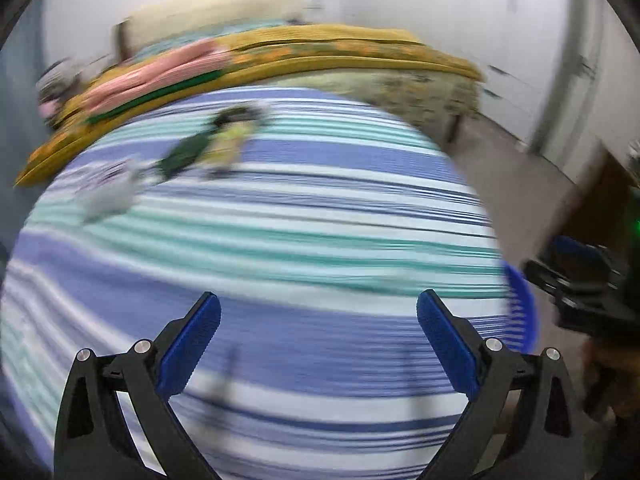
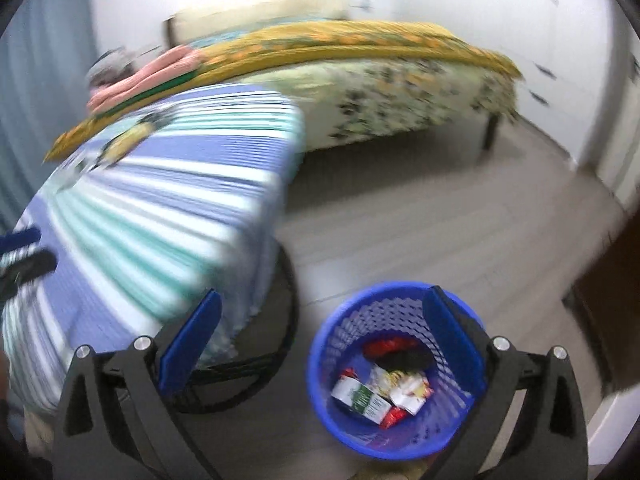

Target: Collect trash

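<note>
My left gripper point(image 1: 318, 340) is open and empty above a round table with a blue, teal and white striped cloth point(image 1: 280, 248). On its far left lie blurred trash pieces: a dark green and yellow wrapper point(image 1: 208, 144) and a grey-white wrapper point(image 1: 110, 190). My right gripper point(image 2: 320, 344) is open and empty, above the floor beside the table. A blue mesh trash bin point(image 2: 396, 376) stands on the floor under its right finger, holding several wrappers and a small carton point(image 2: 362, 396). The bin's edge shows in the left wrist view point(image 1: 522, 312).
A bed with a yellow blanket point(image 2: 360, 44) and floral sheet stands behind the table. Folded pink cloth point(image 2: 140, 76) lies on it. Grey floor point(image 2: 440, 220) lies open to the right. White wardrobe doors and a brown door edge point(image 2: 608, 300) are at the right.
</note>
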